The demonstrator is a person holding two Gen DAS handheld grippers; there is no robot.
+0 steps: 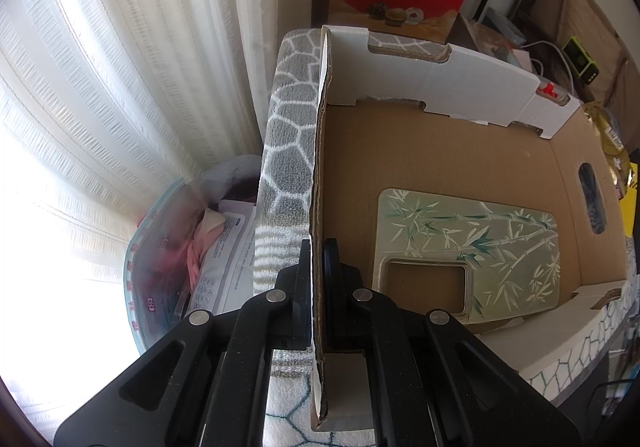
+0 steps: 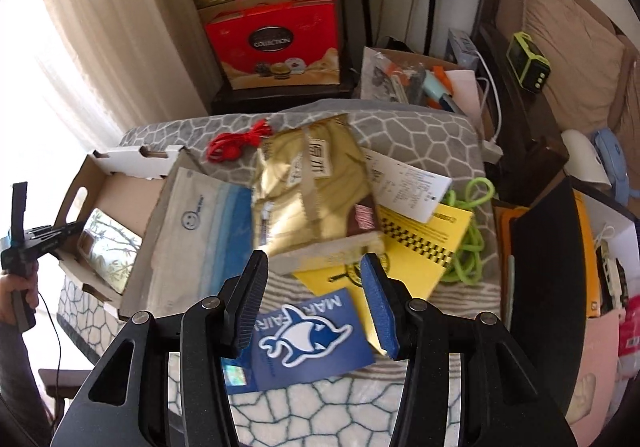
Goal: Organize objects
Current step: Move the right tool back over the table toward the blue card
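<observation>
Our left gripper (image 1: 318,259) is clamped tight on the near side wall of the cardboard box (image 1: 460,155). Just beyond its fingers, on the box floor, lies the only thing inside: a pale green board with painted bamboo and a rectangular cut-out (image 1: 472,247). Our right gripper (image 2: 314,303) hangs half open and empty above a blue dolphin card (image 2: 308,339). Farther ahead, a gold packet (image 2: 316,187) overlaps a yellow booklet (image 2: 420,243) on the grey patterned blanket (image 2: 420,139).

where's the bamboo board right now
The bamboo board lies flat inside the cardboard box, seen in the left wrist view, beside the wall that the left gripper clamps.
</observation>
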